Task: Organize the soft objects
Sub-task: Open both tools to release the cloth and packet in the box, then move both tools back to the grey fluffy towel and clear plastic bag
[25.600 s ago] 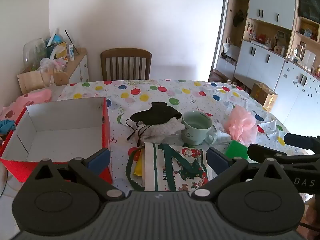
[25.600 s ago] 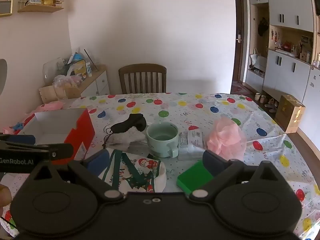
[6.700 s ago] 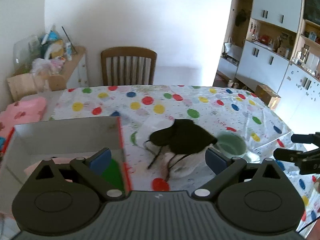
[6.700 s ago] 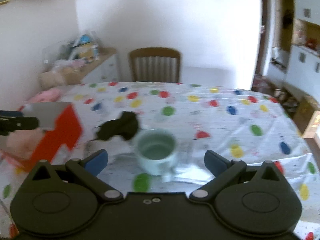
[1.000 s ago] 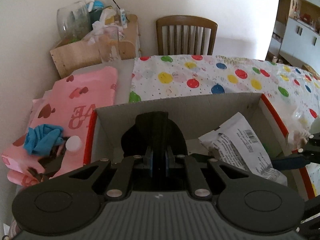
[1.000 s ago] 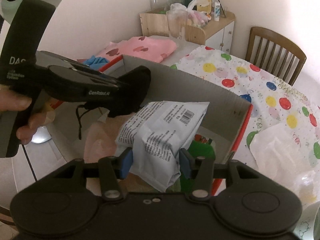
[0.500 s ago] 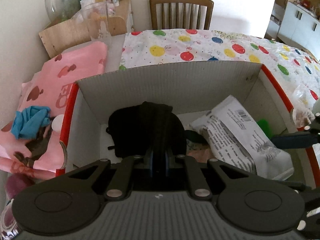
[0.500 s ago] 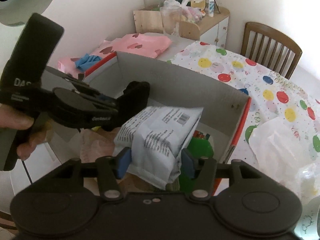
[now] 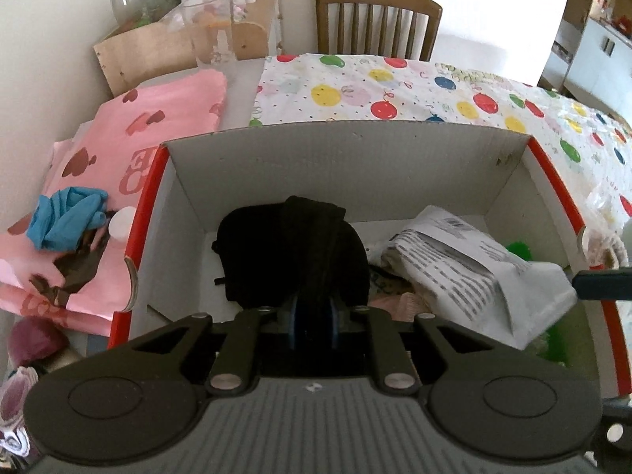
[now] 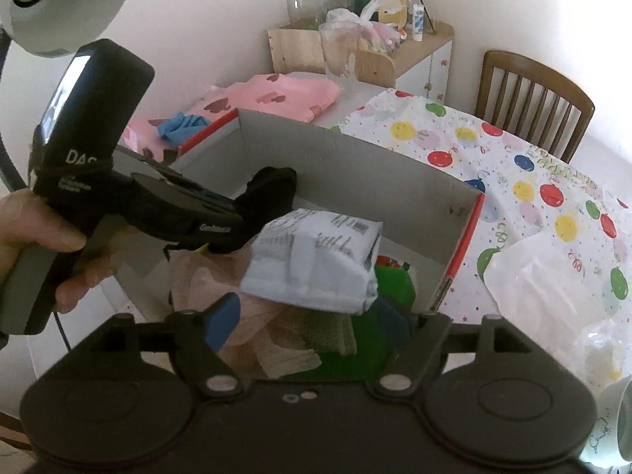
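A box, red outside and white inside (image 9: 335, 170) (image 10: 355, 166), fills both views. My left gripper (image 9: 314, 318) reaches into its left half, shut on a black cloth (image 9: 292, 249) (image 10: 272, 189); its jaws are starting to open. My right gripper (image 10: 308, 312) hangs over the box's near right part with its jaws opening. A white printed packet (image 10: 316, 260) (image 9: 474, 264) lies blurred above the gap, and neither pad touches it. Under the packet lie a green sponge (image 10: 391, 276) and pinkish cloths (image 10: 205, 276).
A pink heart-print bag (image 9: 130, 142) with blue gloves (image 9: 67, 217) lies left of the box. The balloon-print tablecloth (image 9: 434, 87) stretches right, with a white plastic bag (image 10: 553, 276) and a mug (image 10: 616, 434). A chair (image 9: 375, 19), a cluttered wooden cabinet (image 10: 395, 51) and a lamp (image 10: 59, 0) stand around.
My right jaws have spread wide and the white packet has slipped free of the pads. My left gripper has tipped down, carrying the black cloth lower into the box.
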